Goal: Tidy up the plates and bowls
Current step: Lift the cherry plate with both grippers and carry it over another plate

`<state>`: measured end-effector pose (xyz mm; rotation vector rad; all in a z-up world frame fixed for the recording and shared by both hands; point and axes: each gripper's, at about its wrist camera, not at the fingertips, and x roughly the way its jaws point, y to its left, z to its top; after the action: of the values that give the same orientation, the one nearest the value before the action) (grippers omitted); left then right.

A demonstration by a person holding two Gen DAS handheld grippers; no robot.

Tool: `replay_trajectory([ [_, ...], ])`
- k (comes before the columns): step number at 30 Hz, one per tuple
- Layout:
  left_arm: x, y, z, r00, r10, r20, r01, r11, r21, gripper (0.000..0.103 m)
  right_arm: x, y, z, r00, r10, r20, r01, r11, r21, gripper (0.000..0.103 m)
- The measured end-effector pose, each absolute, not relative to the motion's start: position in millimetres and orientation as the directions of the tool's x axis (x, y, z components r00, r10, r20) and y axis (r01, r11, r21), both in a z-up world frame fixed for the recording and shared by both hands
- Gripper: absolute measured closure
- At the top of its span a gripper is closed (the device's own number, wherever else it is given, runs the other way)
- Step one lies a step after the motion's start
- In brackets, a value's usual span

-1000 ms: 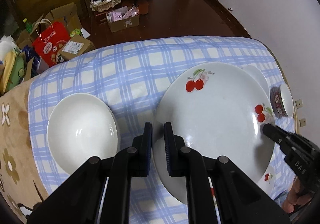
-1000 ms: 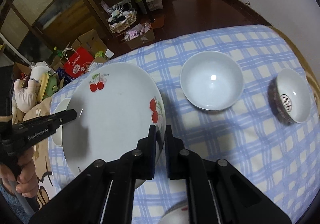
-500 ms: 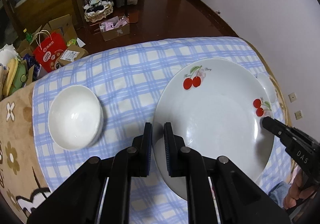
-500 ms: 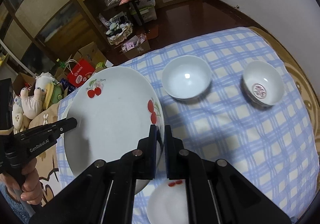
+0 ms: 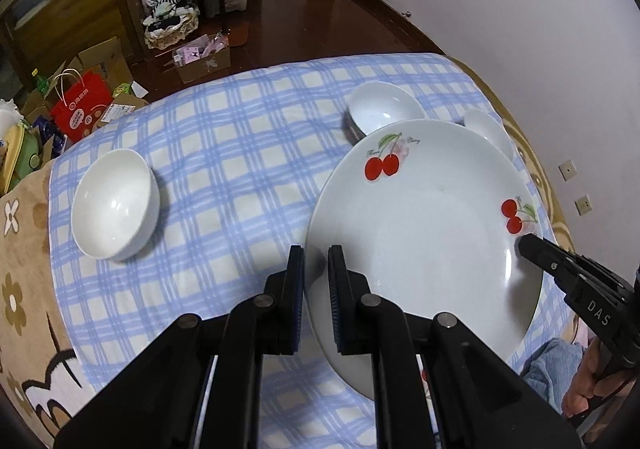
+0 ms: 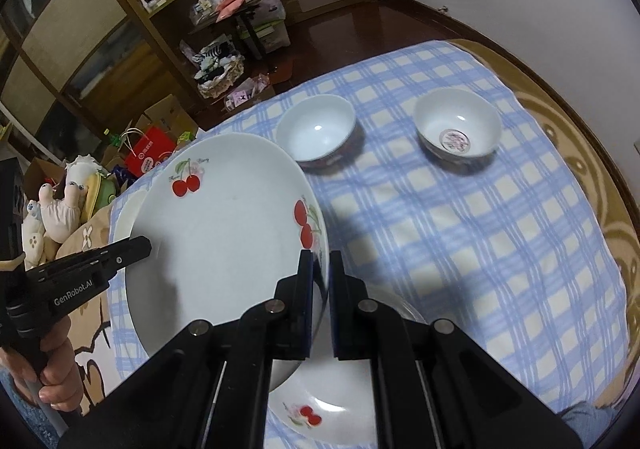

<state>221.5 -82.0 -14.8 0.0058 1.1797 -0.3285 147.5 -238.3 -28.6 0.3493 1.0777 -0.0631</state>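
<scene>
Held higher above the checked tablecloth point(image 5: 240, 153) than a second ago, the white cherry-printed plate point(image 5: 424, 233) is pinched at opposite rims by left gripper point(image 5: 316, 269) and right gripper point(image 6: 320, 273).

2 bowls point(image 6: 316, 133) lie behind the plate point(image 6: 224, 233); 1 bowl point(image 5: 114, 205) left.

Left claw point(image 5: 316, 281) and right claw point(image 5: 528, 245) pinch opposite rims of the cherry plate point(image 5: 424, 241) above the checked cloth point(image 5: 240, 153).

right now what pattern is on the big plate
White with red cherries, clearest in the left wrist view: plate.
</scene>
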Motion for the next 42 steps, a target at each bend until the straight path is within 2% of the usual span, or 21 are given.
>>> replay_trajectory([
  [21, 153, -132, -49, 0.270, -0.255, -0.929, 0.343, 0.927, -0.155, 0.092, 62, -272, -46, 0.445, 0.060, -0.894, 0.285, 0.936, 0.205, 0.095],
  [42, 146, -141, -88, 0.211, -0.212, -0.954, 0.340, 0.931, -0.132, 0.092, 50, -281, -95, 0.402, 0.106, -0.910, 0.315, 0.917, 0.245, 0.095],
])
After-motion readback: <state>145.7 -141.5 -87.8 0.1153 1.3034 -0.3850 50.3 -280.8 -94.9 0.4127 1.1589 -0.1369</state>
